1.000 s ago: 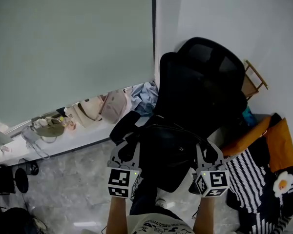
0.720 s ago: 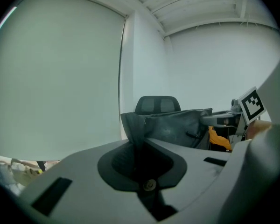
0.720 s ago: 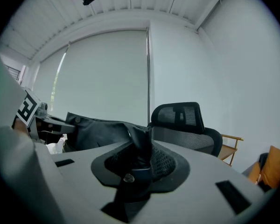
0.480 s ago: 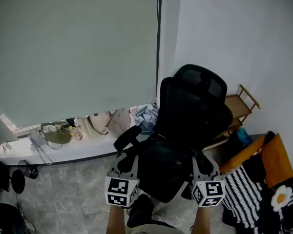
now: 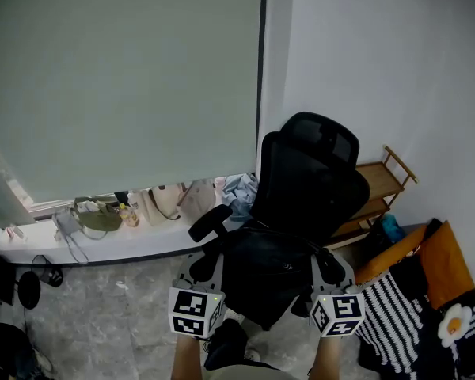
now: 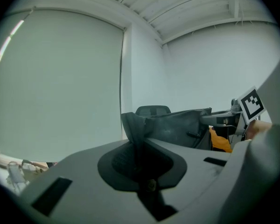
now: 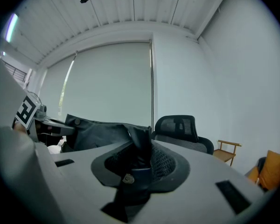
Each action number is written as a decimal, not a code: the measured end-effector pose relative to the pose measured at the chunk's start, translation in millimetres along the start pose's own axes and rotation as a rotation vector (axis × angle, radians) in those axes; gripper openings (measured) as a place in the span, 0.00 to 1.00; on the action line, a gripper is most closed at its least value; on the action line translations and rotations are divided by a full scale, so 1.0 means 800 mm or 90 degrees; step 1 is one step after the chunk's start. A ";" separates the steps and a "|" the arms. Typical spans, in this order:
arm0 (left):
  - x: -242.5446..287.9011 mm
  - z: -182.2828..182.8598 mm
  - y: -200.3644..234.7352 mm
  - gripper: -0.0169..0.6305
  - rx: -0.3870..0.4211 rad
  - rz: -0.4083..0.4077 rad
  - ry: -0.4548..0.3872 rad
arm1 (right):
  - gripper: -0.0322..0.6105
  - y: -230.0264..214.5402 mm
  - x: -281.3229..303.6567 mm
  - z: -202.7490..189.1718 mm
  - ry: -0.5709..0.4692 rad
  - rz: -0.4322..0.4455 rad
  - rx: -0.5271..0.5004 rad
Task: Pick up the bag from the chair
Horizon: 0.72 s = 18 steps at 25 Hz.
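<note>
- Bag [image 5: 269, 279] hangs stretched between two grippers, at 6 o'clock from the chair [image 5: 313, 176] in the head view.
- Left gripper [image 6: 134, 136] is clamped tight on a black fold of one edge; right gripper [image 7: 141, 148] pinches the fabric of the opposite edge.
- Over the past second both grippers rise and draw back toward 6 o'clock, bringing the bag along, while the chair recedes toward 12 o'clock.
- Seat [image 7: 191, 143] shows bare in the right gripper view, so the pickup looks essentially done.
</note>
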<state>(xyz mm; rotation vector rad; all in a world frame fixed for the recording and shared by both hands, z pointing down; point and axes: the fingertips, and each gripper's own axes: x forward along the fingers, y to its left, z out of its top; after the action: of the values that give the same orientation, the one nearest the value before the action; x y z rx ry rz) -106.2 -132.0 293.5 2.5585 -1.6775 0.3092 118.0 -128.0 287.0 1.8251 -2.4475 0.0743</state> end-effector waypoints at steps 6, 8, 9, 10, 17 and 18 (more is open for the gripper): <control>-0.026 0.005 -0.011 0.08 0.004 0.006 -0.006 | 0.22 0.006 -0.026 0.007 -0.008 0.006 0.004; -0.031 0.006 -0.015 0.08 0.003 0.008 -0.010 | 0.22 0.007 -0.033 0.009 -0.011 0.007 0.001; -0.035 0.007 -0.016 0.08 0.002 0.007 -0.012 | 0.22 0.008 -0.037 0.011 -0.013 0.007 0.000; -0.039 0.008 -0.018 0.08 0.002 0.006 -0.015 | 0.22 0.010 -0.042 0.012 -0.016 0.006 0.000; -0.051 0.014 -0.021 0.08 0.004 0.005 -0.027 | 0.22 0.014 -0.056 0.021 -0.028 0.001 -0.002; -0.053 0.014 -0.021 0.08 0.005 0.005 -0.028 | 0.22 0.015 -0.057 0.022 -0.028 0.001 -0.002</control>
<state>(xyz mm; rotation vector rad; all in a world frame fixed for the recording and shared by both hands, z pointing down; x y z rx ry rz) -105.5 -89.1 274.5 2.5832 -1.7042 0.2628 118.9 -82.6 265.0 1.8441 -2.4765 0.0307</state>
